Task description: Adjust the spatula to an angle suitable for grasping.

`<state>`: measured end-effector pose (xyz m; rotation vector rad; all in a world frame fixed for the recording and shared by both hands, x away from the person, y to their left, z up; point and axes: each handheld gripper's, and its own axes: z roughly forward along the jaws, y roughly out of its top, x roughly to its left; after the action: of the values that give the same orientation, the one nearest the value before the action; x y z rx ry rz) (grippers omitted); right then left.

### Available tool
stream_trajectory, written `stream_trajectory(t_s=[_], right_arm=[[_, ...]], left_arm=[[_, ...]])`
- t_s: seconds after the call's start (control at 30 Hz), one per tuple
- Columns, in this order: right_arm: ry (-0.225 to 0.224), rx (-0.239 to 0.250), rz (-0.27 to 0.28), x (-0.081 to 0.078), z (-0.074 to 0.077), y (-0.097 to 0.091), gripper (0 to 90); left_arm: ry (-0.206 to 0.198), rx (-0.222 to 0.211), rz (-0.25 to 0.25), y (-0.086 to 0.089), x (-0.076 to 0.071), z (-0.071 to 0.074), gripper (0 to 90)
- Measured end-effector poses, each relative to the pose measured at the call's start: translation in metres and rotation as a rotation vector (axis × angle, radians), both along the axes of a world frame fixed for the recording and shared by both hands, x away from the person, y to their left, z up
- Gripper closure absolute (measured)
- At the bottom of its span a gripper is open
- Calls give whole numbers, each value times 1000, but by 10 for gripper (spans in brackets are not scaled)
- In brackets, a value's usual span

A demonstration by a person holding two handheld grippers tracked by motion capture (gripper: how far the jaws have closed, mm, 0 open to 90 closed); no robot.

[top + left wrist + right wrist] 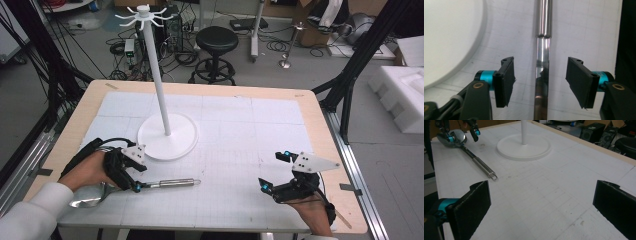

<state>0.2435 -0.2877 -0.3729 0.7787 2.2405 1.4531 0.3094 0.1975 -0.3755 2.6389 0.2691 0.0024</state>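
A: What is the ladle (131, 188) made of?

B: Polished steel. The bowl is round and mirror-bright, the stem is a thin flat strip, and the handle is a brushed cylinder that ends in a small wire loop. It lies flat on the white gridded mat (250, 130), at the near left of the table (320, 115), handle pointing toward the middle.

A: And the left gripper (131, 178)?

B: Its jaws stand apart on either side of the stem, with clear gaps on both sides. The black foam-like pads (507, 80) touch no metal.

A: The right gripper (274, 171)?

B: Wide open over bare mat at the near right, well apart from the ladle. Its pads look rough and matte.

A: What else is there?

B: A smooth white stand (161, 95): round flat base, slim upright pole, hooked arms on top. The base sits just beyond the ladle.
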Motion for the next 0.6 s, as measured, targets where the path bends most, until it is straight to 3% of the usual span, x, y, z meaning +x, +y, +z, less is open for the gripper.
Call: stream_trajectory(t_s=[0.1,0.17,0.2,0.23,0.27,0.4,0.43,0.6], right_arm=[[0,2,0,0,0,0,5],[-2,-3,-2,0,0,0,5],[-2,-3,-2,0,0,0,5],[-6,-4,-3,0,1,0,5],[-6,-4,-3,0,1,0,5],[-19,1,-7,-2,4,-2,5],[-25,1,-10,-2,5,-3,5],[-22,7,-12,-3,6,-2,5]], left_arm=[[-6,-20,30,2,0,5,268],[-46,-77,50,5,0,15,181],[-46,-77,50,5,0,15,117],[-69,-124,70,7,-1,21,82],[-69,-124,70,7,-1,21,54],[-58,-216,65,12,-3,33,17],[-78,-248,73,15,-4,39,17],[-105,-272,88,20,-4,44,17]])
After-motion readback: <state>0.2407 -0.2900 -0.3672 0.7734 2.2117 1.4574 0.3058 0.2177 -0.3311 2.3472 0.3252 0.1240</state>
